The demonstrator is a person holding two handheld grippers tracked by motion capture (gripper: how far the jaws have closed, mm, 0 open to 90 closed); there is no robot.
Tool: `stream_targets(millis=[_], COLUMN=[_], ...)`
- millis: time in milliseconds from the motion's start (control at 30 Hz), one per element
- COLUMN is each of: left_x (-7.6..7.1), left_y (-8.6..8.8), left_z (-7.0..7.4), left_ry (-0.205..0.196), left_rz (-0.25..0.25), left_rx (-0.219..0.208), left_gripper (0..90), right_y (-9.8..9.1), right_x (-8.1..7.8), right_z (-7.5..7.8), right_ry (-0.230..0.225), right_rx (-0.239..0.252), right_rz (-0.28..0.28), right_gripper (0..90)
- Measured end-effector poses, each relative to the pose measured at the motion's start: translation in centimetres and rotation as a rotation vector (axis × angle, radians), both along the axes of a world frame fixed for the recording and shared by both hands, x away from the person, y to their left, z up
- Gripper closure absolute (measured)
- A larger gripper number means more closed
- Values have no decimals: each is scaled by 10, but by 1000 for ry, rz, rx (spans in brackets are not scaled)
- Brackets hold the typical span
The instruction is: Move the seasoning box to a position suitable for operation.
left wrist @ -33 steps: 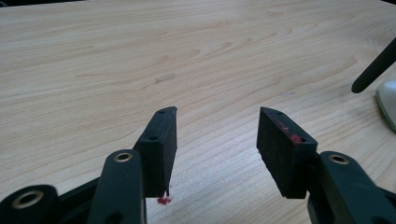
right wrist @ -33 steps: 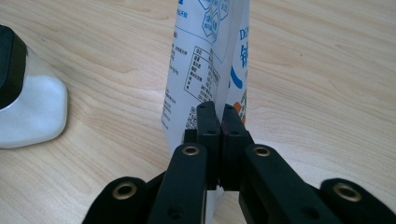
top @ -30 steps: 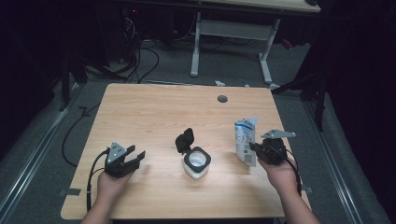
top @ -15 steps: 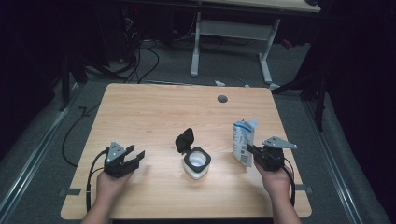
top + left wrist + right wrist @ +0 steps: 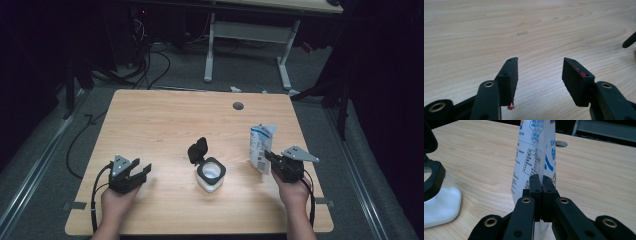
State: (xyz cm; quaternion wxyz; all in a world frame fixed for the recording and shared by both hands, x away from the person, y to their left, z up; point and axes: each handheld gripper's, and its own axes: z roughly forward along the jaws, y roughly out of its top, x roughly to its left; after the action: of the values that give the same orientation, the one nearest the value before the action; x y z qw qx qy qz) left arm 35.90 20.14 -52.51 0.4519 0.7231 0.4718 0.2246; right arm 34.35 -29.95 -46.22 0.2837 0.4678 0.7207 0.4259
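1. Two hand-held grippers sit at the near edge of the pale wooden worktop (image 5: 165, 120), each in one of the person's hands.
2. Left hand-held gripper (image 5: 136, 172) is released, its black jaws spread with bare wood between them, well apart from everything else.
3. Right hand-held gripper (image 5: 269, 158) is clenched tight; its jaws pinch a folded edge of the white-and-blue printed paper pouch (image 5: 261, 147), low on the side.
4. That pouch stands upright near the worktop's right side, top crimped.
5. Between the grippers stands a squat clear glass jar (image 5: 210, 175) filled with white powder, its black flip lid (image 5: 197, 149) hinged open and tilted back.
6. Open wood stretches beyond the jar to the far edge, broken by a round grey cable hole (image 5: 238, 106).
7. Beyond the worktop lie grey floor and loose cables.
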Motion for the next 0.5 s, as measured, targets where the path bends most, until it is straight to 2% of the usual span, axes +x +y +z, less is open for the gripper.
stream_targets(millis=[100,167,233,333,500], left_x=[-2,-3,-3,-4,-4], left_y=[5,8,8,7,5], left_z=[-1,-3,-3,-2,-2], left_ry=[3,10,9,-5,-16], left_rz=[23,34,39,37,26], left_rx=[-27,-41,-42,-38,-3], left_gripper=[460,458,458,457,459], right_y=[3,3,1,-4,-13], right_x=[-12,-19,-21,-22,-20], right_z=[0,-3,-5,-7,-13], right_ry=[-55,-76,-84,-77,-78], right_rx=[3,28,21,38,31], right_rz=[6,8,9,-2,-33], right_gripper=[893,894,894,894,893])
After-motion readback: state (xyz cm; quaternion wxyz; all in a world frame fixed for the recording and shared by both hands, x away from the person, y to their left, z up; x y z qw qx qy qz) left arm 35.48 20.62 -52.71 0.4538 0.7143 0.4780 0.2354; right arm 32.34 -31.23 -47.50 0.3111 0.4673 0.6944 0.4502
